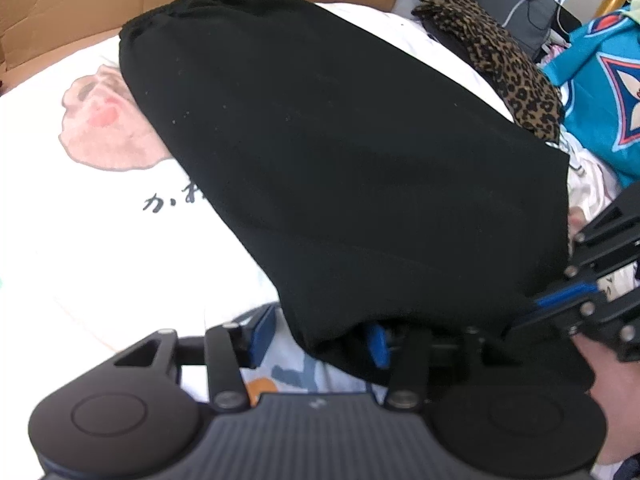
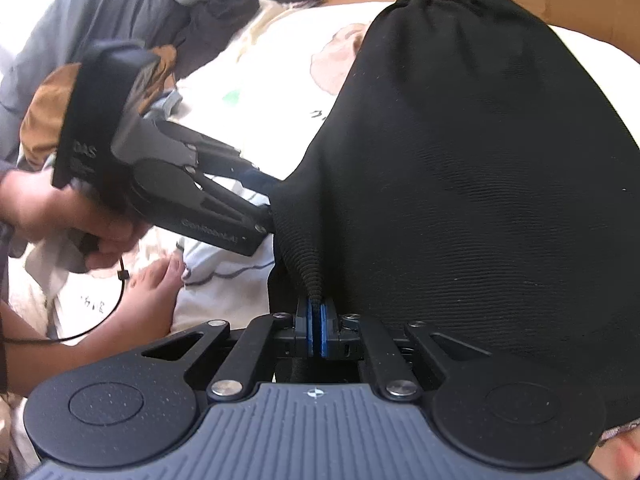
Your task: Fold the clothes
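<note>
Right tool (image 2: 316,330) clamps the black garment (image 2: 460,160) hem; left tool (image 1: 320,332) gapes, one finger seemingly under cloth. Next: left must close, then fold over the bed (image 1: 100,248).

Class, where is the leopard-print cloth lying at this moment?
In the left wrist view the leopard-print cloth lies upper right, on the white printed sheet, between the black garment and a turquoise fabric.

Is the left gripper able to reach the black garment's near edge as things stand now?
Probably yes. The left gripper is open, and the black garment already drapes over one finger, with nothing between. The right gripper pinches the same hem beside it but does not block it.
</note>
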Demonstrator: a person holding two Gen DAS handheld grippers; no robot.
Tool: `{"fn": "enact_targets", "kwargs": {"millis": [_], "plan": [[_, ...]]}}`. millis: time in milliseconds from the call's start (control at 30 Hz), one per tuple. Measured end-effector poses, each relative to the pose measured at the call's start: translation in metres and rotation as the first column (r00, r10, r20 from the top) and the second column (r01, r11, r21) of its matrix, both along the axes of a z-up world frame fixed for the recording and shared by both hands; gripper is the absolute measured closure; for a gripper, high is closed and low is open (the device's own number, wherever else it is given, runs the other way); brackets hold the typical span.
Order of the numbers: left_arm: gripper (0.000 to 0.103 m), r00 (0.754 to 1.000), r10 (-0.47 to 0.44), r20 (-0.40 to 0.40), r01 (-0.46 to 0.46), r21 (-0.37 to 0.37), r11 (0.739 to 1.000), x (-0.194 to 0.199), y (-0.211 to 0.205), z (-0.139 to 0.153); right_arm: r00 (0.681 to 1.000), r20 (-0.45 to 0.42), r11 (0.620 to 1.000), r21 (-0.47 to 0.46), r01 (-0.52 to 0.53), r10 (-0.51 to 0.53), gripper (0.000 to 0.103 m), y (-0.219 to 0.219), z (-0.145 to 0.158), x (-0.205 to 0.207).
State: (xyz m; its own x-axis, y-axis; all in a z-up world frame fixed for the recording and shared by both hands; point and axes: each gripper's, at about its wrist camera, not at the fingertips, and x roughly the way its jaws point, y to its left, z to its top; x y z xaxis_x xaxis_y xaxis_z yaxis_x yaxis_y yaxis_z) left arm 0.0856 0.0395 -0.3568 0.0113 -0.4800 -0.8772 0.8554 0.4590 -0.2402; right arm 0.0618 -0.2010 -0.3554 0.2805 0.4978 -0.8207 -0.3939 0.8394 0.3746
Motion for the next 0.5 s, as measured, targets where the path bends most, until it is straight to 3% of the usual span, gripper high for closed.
{"fn": "enact_targets", "kwargs": {"millis": [67,133,333,400,467,500], "plan": [[0.064,1.0,0.003,0.003,-0.003,-0.002,1.0,0.003,0.001,0.001,1.0,0.004,1.0,0.006,0.01,-0.01,0.101,-0.004,0.003,-0.001],[0.09,1.0,-0.003,-0.004,0.003,0.0,1.0,0.006,0.004,0.002,1.0,0.005,1.0,0.013,0.019,-0.019,0.101,-0.008,0.005,-0.001],[0.094,0.999,-0.034,-0.003,0.034,0.015,0.999,0.009,0.014,0.009,0.999,-0.042,0.999,0.021,0.032,-0.031,0.099,-0.012,0.001,0.002],[0.095,0.999,-0.04,0.003,0.04,0.02,0.999,0.01,0.018,0.011,0.997,-0.069,0.999,0.017,0.032,-0.03,0.089,-0.013,-0.002,0.002],[0.095,0.999,-0.045,0.008,0.044,0.023,0.999,0.012,0.021,0.012,0.996,-0.086,0.998,0.042,0.042,-0.039,0.064,-0.017,-0.002,0.001],[0.095,0.999,-0.046,0.008,0.046,0.024,0.999,0.013,0.022,0.011,0.995,-0.092,0.997,0.06,0.05,-0.044,0.06,-0.019,-0.001,0.001]]}}
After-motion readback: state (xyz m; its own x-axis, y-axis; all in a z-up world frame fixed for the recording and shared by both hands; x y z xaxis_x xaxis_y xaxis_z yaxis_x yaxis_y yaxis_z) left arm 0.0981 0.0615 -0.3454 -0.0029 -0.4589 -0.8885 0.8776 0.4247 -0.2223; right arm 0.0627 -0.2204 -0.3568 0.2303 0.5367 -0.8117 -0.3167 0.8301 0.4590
